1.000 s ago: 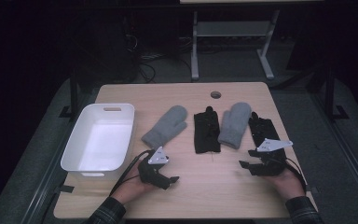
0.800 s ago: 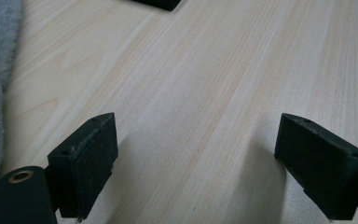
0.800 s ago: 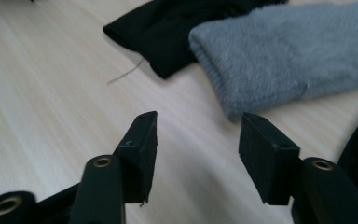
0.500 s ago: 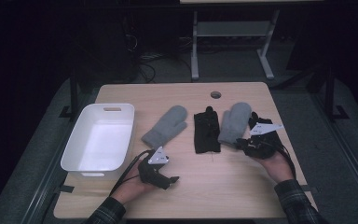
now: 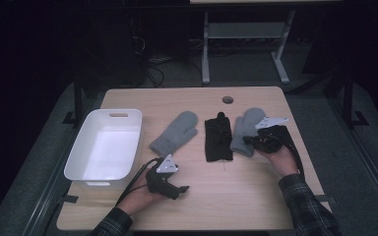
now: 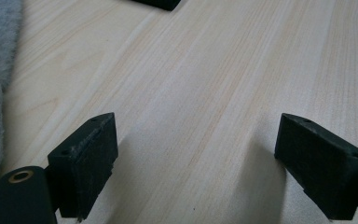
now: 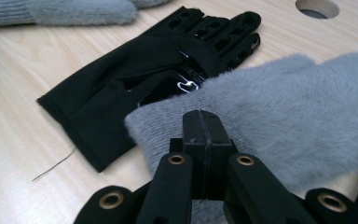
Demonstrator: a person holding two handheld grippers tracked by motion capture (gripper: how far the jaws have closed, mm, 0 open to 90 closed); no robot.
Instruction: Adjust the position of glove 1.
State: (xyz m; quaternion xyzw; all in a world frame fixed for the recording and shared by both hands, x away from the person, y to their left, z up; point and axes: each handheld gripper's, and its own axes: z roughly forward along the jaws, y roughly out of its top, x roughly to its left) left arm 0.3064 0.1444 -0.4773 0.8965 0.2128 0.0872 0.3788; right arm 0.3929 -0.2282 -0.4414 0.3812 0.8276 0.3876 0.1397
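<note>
While clamped, grey mitten (image 5: 242, 131) lies fingertips-away lengthwise.

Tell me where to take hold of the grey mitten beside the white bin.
Pinch the grey mitten by its ribbed cuff, coming from the near table edge with the open left gripper: it lies flat, cuff toward the person, thumb pointing away.

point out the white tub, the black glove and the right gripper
white tub (image 5: 77, 156), high view, left rim
black glove (image 7: 121, 88), right gripper view, palm
right gripper (image 7: 204, 133), right gripper view, closed jaw tips at the grey mitten's cuff
</note>
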